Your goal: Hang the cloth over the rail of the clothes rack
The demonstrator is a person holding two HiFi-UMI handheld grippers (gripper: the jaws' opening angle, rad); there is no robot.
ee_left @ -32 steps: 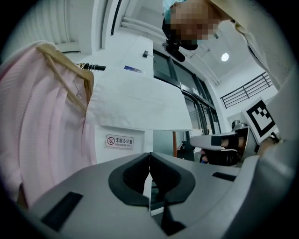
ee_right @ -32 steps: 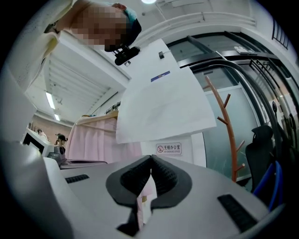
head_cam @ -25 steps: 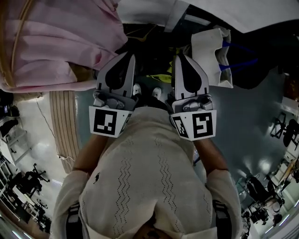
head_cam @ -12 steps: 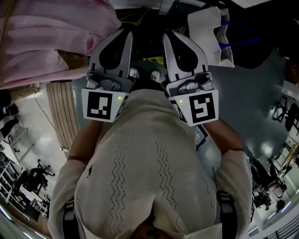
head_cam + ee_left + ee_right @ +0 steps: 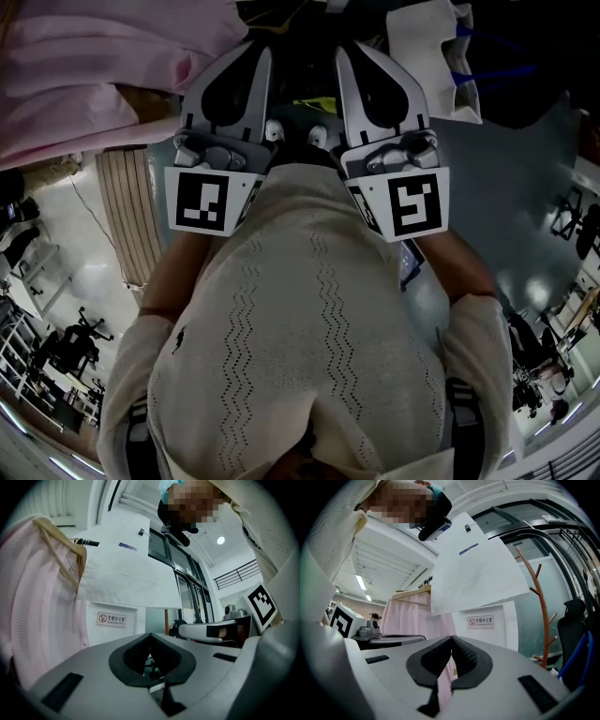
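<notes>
The left gripper (image 5: 150, 635) and right gripper (image 5: 451, 638) were both fully closed, gripping nothing. In the head view a pink garment (image 5: 84, 66) hung at ten o'clock and glossy floor (image 5: 75, 272) lay at eight.

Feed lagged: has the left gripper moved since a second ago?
Yes, slightly: in the head view the left gripper has shifted up the picture; its base now meets the lower edge of the pink garment instead of sitting below it.

A white wall panel (image 5: 506, 630) carries a no-smoking sign (image 5: 480, 621). Right of it, an orange-brown coat stand (image 5: 543, 620) stands before greenish glass. Strip lights (image 5: 361, 582) cross the far ceiling. The floor (image 5: 80, 281) is pale and glossy, with what may be black chairs (image 5: 66, 352) at left.
</notes>
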